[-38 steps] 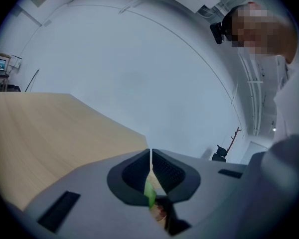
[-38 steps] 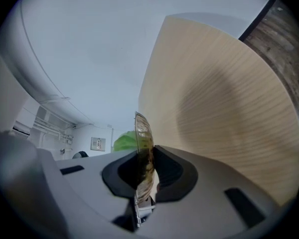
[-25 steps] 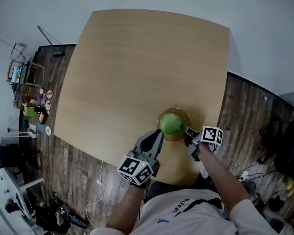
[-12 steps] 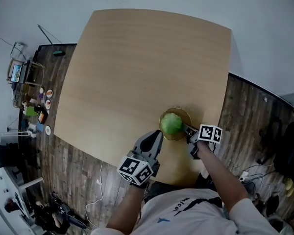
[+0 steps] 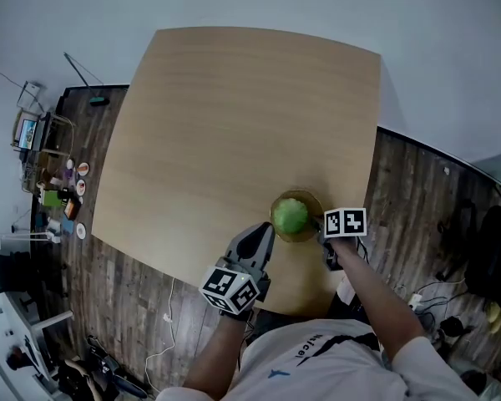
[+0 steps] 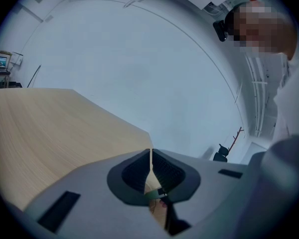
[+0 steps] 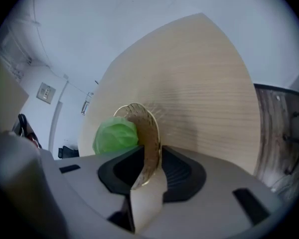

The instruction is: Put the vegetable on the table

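Note:
A round green vegetable (image 5: pixel 290 215) lies in a small brown bowl (image 5: pixel 315 205) near the front right edge of the wooden table (image 5: pixel 234 115). My right gripper (image 5: pixel 321 222) is shut on the bowl's right rim. In the right gripper view the thin gold-edged rim (image 7: pixel 148 128) stands between the jaws of the right gripper (image 7: pixel 148 166), with the vegetable (image 7: pixel 114 136) to its left. My left gripper (image 5: pixel 265 230) hovers just left of the bowl and does not touch it. In the left gripper view the left gripper (image 6: pixel 150 168) is shut with nothing in it.
The bowl sits close to the table's near edge (image 5: pixel 301 295). Dark plank floor (image 5: pixel 417 199) surrounds the table. A shelf with small items (image 5: pixel 42 153) stands at the far left. Cables (image 5: pixel 447 286) lie on the floor at the right.
The right gripper's marker cube has shifted slightly left, toward the bowl. The bowl, the vegetable and the left gripper have hardly moved.

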A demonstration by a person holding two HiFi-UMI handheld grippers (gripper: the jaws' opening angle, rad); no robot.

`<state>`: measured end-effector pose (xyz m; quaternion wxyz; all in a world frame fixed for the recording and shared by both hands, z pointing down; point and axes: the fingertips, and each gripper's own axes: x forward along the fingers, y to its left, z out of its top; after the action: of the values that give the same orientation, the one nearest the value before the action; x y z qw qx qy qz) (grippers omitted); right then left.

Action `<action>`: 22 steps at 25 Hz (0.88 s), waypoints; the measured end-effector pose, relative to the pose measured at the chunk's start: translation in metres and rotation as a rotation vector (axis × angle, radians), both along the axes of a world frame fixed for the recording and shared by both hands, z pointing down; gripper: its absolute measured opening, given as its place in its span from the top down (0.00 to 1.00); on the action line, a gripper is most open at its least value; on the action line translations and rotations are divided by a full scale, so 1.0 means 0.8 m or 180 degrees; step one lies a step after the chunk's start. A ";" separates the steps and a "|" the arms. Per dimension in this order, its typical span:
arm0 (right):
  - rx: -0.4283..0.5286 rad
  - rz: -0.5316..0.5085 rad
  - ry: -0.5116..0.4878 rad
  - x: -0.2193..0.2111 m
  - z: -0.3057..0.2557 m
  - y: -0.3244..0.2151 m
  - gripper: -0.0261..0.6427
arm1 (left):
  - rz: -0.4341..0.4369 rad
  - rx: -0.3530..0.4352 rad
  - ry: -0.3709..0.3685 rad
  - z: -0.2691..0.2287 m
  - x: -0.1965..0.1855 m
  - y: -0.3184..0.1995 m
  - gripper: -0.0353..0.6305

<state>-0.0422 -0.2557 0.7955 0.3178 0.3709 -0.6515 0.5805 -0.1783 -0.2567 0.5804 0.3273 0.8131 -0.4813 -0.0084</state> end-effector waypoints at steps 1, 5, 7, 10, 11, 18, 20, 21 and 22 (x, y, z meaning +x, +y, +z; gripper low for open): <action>0.0059 -0.0024 0.0081 0.007 -0.003 -0.001 0.81 | 0.0006 0.0008 0.0000 -0.002 0.002 0.001 0.91; 0.0236 -0.0012 0.0181 0.025 -0.015 -0.003 0.81 | 0.0029 0.0018 -0.0008 -0.007 0.012 0.007 0.91; 0.0347 -0.0029 0.0155 0.027 -0.027 -0.003 0.81 | 0.0027 0.0000 -0.0016 -0.008 0.016 0.011 0.91; 0.0580 -0.0111 0.0075 0.025 -0.056 -0.004 0.89 | 0.0015 -0.0032 -0.0035 -0.010 0.025 0.018 0.91; 0.0663 -0.0155 0.0032 0.023 -0.067 -0.004 0.90 | 0.0012 -0.0041 -0.0044 -0.012 0.029 0.021 0.91; 0.1266 -0.0431 -0.0452 -0.003 -0.164 0.002 0.94 | -0.0003 0.0001 -0.0080 -0.035 0.059 0.043 0.91; 0.1421 -0.0493 -0.0623 -0.010 -0.195 0.011 0.94 | -0.0017 0.0017 -0.0086 -0.046 0.067 0.053 0.91; 0.1504 -0.0527 -0.0707 -0.013 -0.211 0.016 0.94 | -0.0023 0.0021 -0.0092 -0.052 0.070 0.059 0.91; 0.1587 -0.0563 -0.0785 -0.016 -0.226 0.022 0.94 | -0.0027 0.0026 -0.0099 -0.057 0.074 0.065 0.91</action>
<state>-0.0548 -0.2382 0.6146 0.1846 0.3059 -0.8376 0.4132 -0.1191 -0.2049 0.5351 0.3163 0.8124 -0.4898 0.0009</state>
